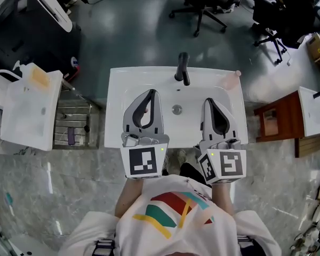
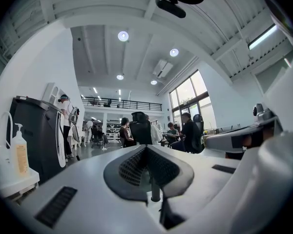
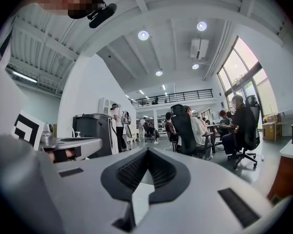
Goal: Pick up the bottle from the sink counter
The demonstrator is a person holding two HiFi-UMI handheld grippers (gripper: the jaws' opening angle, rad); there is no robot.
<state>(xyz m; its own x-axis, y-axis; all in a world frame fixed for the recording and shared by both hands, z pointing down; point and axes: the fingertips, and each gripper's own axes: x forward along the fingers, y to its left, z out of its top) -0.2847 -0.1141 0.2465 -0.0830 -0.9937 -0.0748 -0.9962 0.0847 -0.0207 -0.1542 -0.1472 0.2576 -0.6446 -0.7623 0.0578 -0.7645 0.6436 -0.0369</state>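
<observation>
A white sink (image 1: 122, 84) with a black faucet (image 1: 182, 68) lies right below me. On its back right corner rests a pale pink, see-through bottle (image 1: 230, 80), faint against the white. My left gripper (image 1: 149, 93) hangs over the left half of the basin, and its jaws meet at the tips with nothing between them. My right gripper (image 1: 208, 101) is over the right half, a short way in front of the bottle and to its left, and is shut and empty too. Both gripper views look level across the room, past shut tips (image 2: 146, 148) (image 3: 146, 151), and neither shows the pink bottle.
A second white counter (image 1: 26, 111) at the left bears a pump bottle with an orange label (image 1: 40, 78) (image 2: 18, 152). A brown wooden stand (image 1: 280, 121) is at the right. Office chairs (image 1: 200, 4) and seated people (image 3: 241, 126) are beyond the sink. A dark machine (image 2: 39, 135) is at the left.
</observation>
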